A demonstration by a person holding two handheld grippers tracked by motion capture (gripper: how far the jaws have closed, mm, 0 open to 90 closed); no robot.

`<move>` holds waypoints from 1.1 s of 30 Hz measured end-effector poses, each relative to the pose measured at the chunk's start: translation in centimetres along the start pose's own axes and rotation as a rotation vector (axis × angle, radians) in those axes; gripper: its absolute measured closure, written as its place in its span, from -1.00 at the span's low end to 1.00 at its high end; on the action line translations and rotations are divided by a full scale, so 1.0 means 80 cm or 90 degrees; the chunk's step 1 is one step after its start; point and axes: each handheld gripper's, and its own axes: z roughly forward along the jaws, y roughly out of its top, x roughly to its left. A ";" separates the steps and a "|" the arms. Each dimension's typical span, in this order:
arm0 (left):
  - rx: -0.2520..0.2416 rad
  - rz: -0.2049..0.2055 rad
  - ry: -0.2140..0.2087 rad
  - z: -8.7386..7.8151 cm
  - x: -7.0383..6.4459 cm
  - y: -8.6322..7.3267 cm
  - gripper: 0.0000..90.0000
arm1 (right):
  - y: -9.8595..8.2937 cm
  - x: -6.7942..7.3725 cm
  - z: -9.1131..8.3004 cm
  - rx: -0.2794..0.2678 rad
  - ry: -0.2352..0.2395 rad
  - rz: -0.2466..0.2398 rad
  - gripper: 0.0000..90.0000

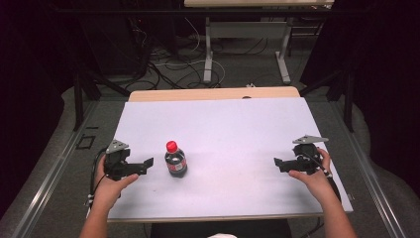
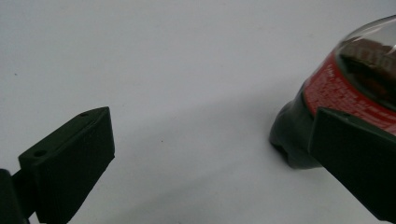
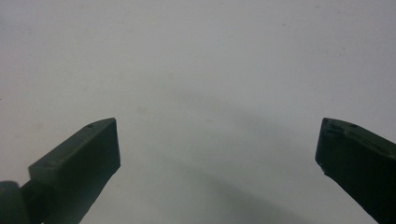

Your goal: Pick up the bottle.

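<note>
I take the work in hand to be grasping the bottle (image 1: 175,159), which stands upright with its red cap (image 1: 171,146) on, on the white table (image 1: 237,124), left of the middle and toward my edge. My left gripper (image 1: 147,163) sits just left of the bottle, jaws spread wide and holding nothing. In the left gripper view the bottle (image 2: 345,93) lies off to one side, partly behind one jaw rather than between the two. So before closing I judge I need to swing the left gripper toward the bottle until its dark body sits centred in the gap, then close on the body below the red label (image 2: 341,95), low enough that it does not tip. A slow approach matters: a jaw nudging the bottle sideways could topple it.

My right gripper (image 1: 277,162) rests well to the right of the bottle, jaws also spread and empty, pointing inward over bare table (image 3: 196,70). Nothing lies between either gripper and the bottle. Beyond the bottle, past the table's far edge, cables (image 1: 173,67) and the legs of another table (image 1: 208,54) stand on the floor, out of the way.
</note>
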 end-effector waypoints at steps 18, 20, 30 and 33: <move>-0.027 0.085 -0.091 -0.013 -0.062 0.024 -0.95 | 0.012 0.029 -0.016 -0.036 0.020 -0.026 -1.00; -0.035 0.084 -0.100 -0.007 -0.065 0.022 -0.94 | 0.012 0.032 -0.014 -0.034 0.022 -0.030 -1.00; -0.024 0.094 -0.104 0.031 -0.081 0.010 -0.75 | 0.010 0.040 -0.004 -0.027 0.034 -0.040 -1.00; -0.015 0.094 -0.105 0.041 -0.084 0.009 -0.72 | 0.010 0.042 -0.003 -0.026 0.036 -0.041 -0.99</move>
